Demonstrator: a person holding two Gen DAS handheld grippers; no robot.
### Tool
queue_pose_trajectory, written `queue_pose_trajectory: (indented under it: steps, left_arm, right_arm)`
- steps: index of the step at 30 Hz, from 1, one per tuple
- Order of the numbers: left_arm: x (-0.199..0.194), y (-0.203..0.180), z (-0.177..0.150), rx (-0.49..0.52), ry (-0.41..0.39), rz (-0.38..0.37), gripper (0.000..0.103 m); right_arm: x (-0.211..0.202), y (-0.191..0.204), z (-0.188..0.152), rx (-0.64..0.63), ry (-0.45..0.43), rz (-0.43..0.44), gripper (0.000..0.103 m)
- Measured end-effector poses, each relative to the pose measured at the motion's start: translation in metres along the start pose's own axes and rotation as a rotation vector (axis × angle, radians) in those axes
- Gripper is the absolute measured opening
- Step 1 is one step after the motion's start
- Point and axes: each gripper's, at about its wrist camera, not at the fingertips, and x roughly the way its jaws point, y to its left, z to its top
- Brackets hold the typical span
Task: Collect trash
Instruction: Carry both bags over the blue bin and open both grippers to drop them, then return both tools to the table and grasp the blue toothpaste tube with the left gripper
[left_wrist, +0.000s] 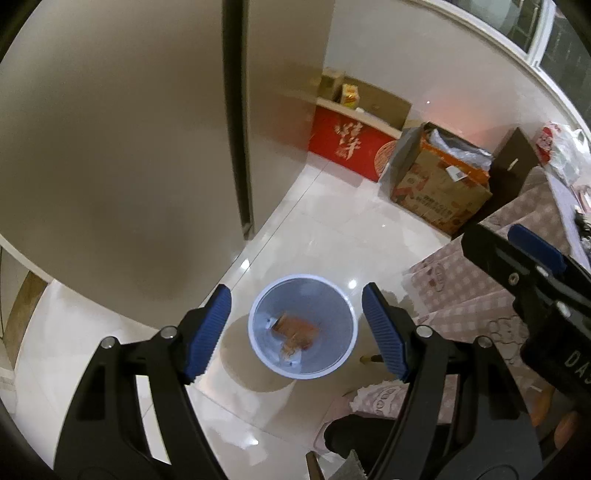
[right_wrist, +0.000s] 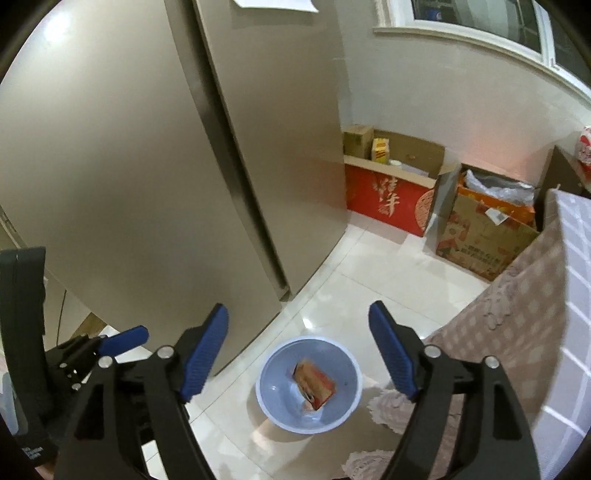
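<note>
Both tongs are held apart and empty above the blue trash bin (left_wrist: 303, 326): the left gripper (left_wrist: 295, 328) directly over it, the right gripper (right_wrist: 298, 354) beside it. An orange carton (right_wrist: 314, 384) is seen lying inside the bin, on its bottom. Beside the bin a patterned tablecloth (right_wrist: 517, 325) hangs. Behind it stands the fridge (right_wrist: 147, 147). Farther beyond the bin, a red box (right_wrist: 388, 203) and a cardboard box (right_wrist: 480, 243) are set against the wall.

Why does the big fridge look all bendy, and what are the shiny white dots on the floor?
Left wrist view: the fisheye lens bends the fridge into a curve; the white dots are lamp glare on the glossy floor tiles, and the bin casts a soft shadow. Right wrist view: the same bending, with a bright patch on the fridge.
</note>
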Motion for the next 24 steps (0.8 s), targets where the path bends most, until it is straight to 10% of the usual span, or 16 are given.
queue_pose_trajectory:
  steps: [14,24]
  left_arm:
    - [-0.093,-0.124,-0.001,0.194,-0.141,-0.187,0.073]
    - [-0.1,-0.256,-0.041,0.353,-0.068,-0.314,0.073]
  right_arm:
    - [-0.158,-0.094,-0.02,0.13,-0.179,-0.184,0.079]
    - [-0.245,-0.202,-0.075,0.248,-0.233,-0.374,0.08]
